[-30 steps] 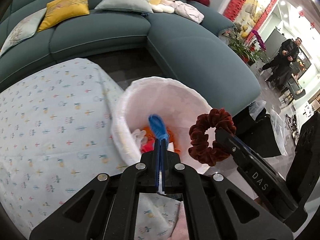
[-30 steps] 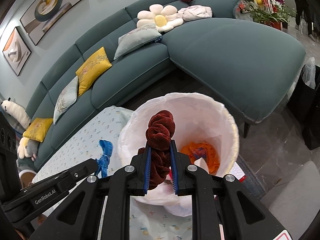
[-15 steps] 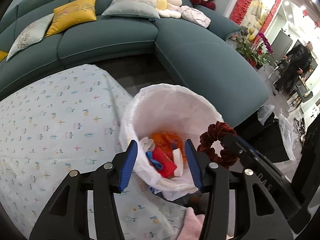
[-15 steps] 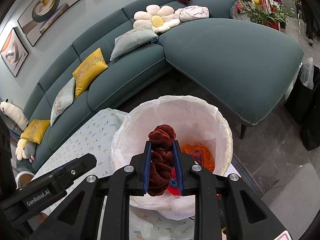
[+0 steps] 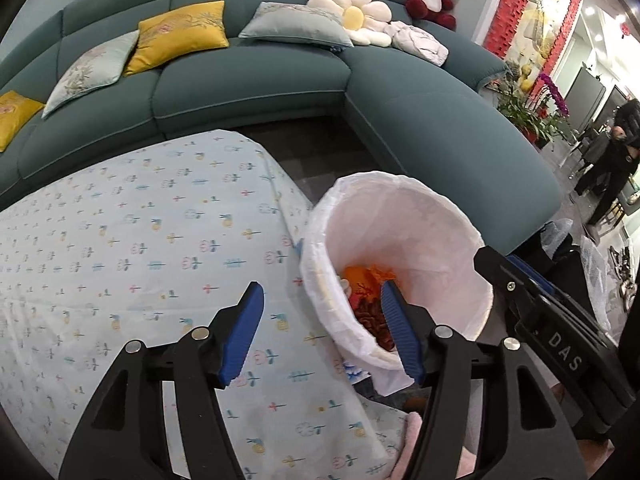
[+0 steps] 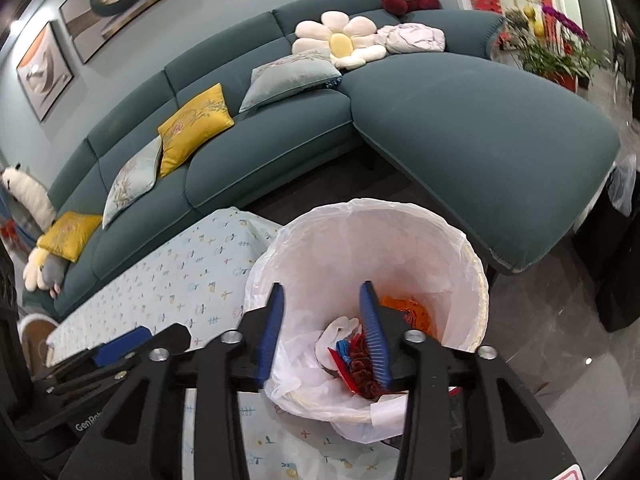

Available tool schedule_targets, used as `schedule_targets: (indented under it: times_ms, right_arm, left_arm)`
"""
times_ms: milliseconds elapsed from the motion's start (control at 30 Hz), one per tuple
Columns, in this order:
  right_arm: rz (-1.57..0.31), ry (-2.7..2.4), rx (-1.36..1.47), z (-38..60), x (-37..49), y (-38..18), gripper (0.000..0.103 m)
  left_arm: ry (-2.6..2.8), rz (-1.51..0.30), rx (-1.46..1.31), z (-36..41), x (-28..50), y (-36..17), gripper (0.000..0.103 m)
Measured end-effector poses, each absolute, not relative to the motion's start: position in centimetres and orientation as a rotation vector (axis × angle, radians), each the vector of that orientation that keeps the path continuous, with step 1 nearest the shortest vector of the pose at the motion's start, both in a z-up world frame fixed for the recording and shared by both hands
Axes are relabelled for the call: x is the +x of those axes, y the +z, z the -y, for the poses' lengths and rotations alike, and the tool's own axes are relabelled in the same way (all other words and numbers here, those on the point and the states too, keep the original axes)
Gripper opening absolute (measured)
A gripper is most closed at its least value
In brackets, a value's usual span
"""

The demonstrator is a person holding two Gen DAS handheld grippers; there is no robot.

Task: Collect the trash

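Observation:
A white-lined trash bin [image 5: 452, 216] [image 6: 460, 248] stands at the table's right end. Inside lie the dark red scrunchie [image 5: 370, 316] [image 6: 362, 372], orange wrapper [image 5: 360, 276] [image 6: 412, 312], a small blue piece [image 6: 342, 347], red and white scraps. My left gripper [image 5: 322, 312] is open and empty, over the table edge beside the bin. My right gripper [image 6: 322, 316] is open and empty above the bin's mouth; it shows in the left wrist view [image 5: 532, 292].
A table with a light floral cloth [image 5: 132, 248] [image 6: 188, 276] lies left of the bin. A teal sectional sofa [image 5: 440, 128] with cushions wraps behind. A person [image 5: 616, 160] stands far right. Black bags [image 6: 616, 248] sit on the floor right.
My left gripper opened and dropped the blue piece into the bin, then drew back left. My right gripper opened and the scrunchie fell into the bin.

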State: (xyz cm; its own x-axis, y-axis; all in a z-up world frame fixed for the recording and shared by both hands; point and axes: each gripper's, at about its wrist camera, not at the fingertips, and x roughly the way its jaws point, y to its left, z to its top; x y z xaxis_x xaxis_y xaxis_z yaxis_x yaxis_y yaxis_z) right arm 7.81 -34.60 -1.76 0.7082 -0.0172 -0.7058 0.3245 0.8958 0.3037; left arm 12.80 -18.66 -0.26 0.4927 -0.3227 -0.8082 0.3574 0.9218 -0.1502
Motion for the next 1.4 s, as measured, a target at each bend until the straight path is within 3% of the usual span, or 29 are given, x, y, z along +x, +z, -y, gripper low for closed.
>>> schedule_targets:
  times_ms: [300,600,767,833,1100,1400]
  right_arm:
    - [-0.789,-0.234,0.325,32.0,6.5,-1.2,0.074]
    - [-0.831,-0.238,0.228,29.6,5.0,-1.6,0.085]
    - [-0.832,-0.225,0.19,28.6,4.1,-1.9,0.086]
    - [-0.84,-0.219,0.191,28.5,3.9,-2.1,0.097]
    - [-0.818,-0.257,0.178,28.4,3.1,-1.9,0.096]
    - [-0.846,-0.266,0.14,27.8,3.6,-2.7,0.096]
  left_arm:
    - [-0.346,-0.952,0.06,16.0,11.7,-0.1,0.071]
    - [-0.277,-0.955,0.072,13.3,10.1,-0.6,0.073]
    - [-0.248,-0.953,0.088,12.0,9.1,-1.2,0.081]
    - [-0.24,-0.964,0.085,11.5,8.7,-1.6,0.084]
    - [-0.208,-0.97,0.064,10.8,7.9,-2.3,0.091]
    - [-0.17,-0.949,0.074,10.8,7.8,-2.4,0.092]
